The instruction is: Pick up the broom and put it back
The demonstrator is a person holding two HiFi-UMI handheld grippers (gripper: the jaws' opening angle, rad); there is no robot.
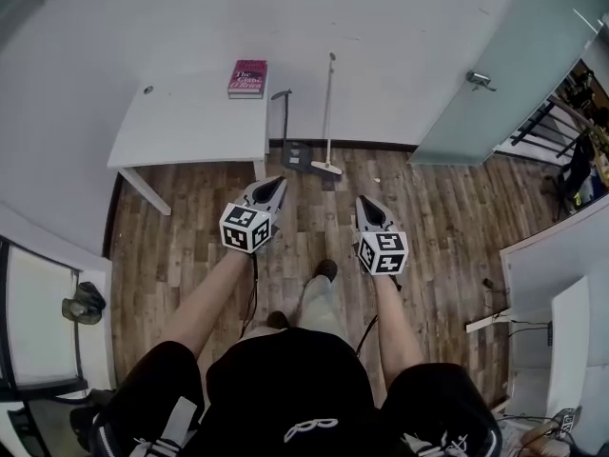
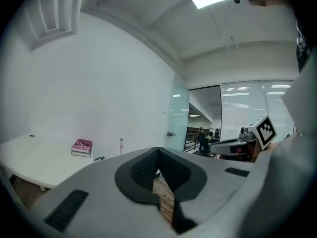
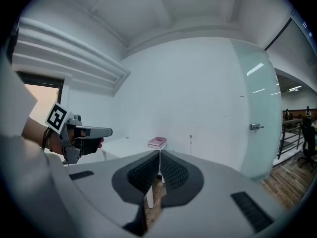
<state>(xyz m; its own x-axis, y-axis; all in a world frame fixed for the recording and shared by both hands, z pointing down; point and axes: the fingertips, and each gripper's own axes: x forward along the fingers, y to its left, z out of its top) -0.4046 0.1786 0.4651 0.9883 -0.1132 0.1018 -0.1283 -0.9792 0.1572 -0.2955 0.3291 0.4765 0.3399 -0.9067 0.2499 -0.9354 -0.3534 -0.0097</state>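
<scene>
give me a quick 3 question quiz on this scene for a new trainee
1. True or false: the broom stands upright against the wall.
2. What lies on the white table? A) a pink book B) a mug C) a laptop
3. Fill in: the left gripper and the right gripper both have their jaws ____, with nothing between them.
Key: 1 true; 2 A; 3 shut
</scene>
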